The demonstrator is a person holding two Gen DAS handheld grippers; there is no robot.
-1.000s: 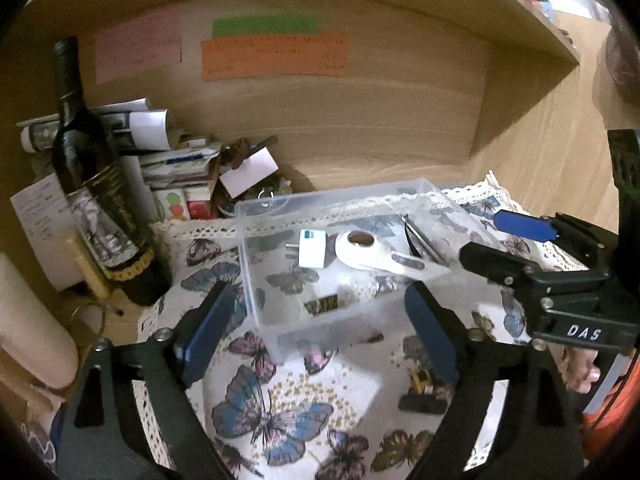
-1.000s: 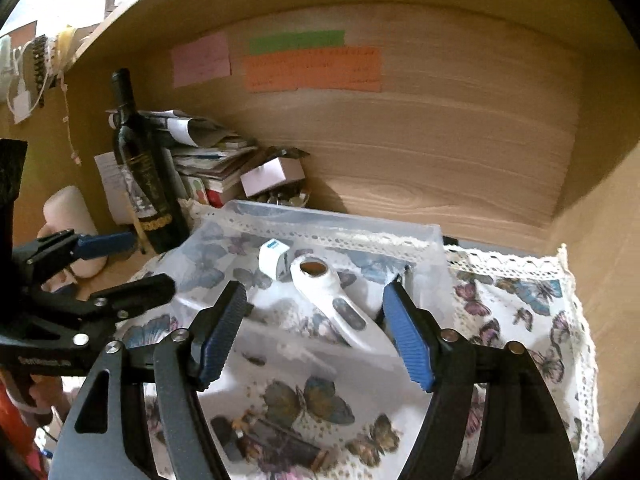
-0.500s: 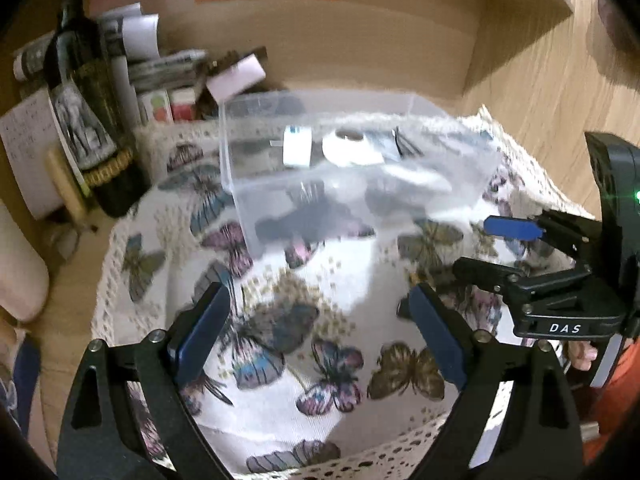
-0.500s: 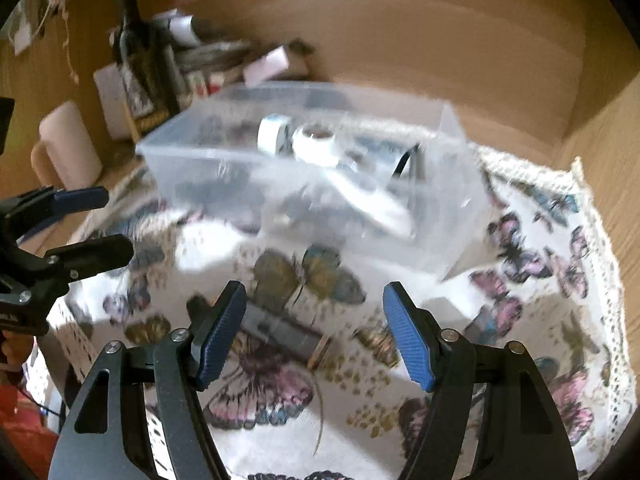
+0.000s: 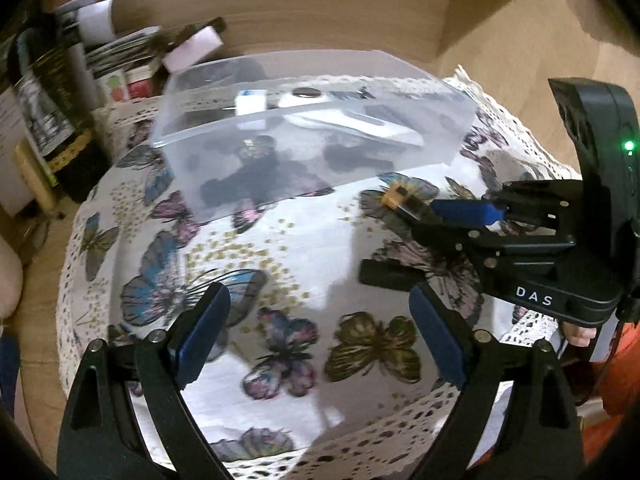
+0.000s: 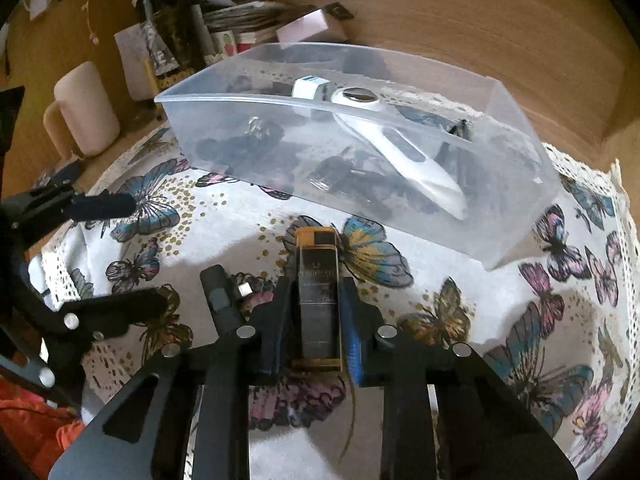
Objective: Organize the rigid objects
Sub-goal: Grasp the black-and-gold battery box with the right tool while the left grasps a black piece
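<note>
Lighter (image 6: pixel 318 300), dark-bodied with an orange-capped end, lies lengthwise between the blue pads of the right hand-held gripper (image 6: pixel 316 320); both pads press its sides, so the grip looks made. Whether it has left the butterfly-print cloth (image 6: pixel 460 300) cannot be told. From the left wrist view only its orange end (image 5: pixel 396 198) shows past the right tool's tip.

Step in hand, as I judge it: pick-up of the lighter, bound for the clear plastic bin (image 6: pixel 516 216) just beyond. Next move calls for a lift high enough to clear the bin's near wall, then a short carry forward and a release over a free patch of its floor.

Already in the bin: a white handheld device with a round metal end (image 6: pixel 392 148), a small white plug adapter (image 6: pixel 310 88), some dark items near the right end, and other small pieces too blurred to name.

Left hand-held gripper (image 5: pixel 320 340) hangs spread wide over the cloth, holding nothing, off to the side of the carry path.

Just beside the lighter, touching the right tool's left finger or nearly so, lies a small black cylinder piece (image 6: pixel 218 294); a sideways drag could knock it.

Clutter behind on the desk: dark wine bottle (image 6: pixel 168 28), stacked papers (image 6: pixel 240 16), cream mug (image 6: pixel 86 114). All well clear.
</note>
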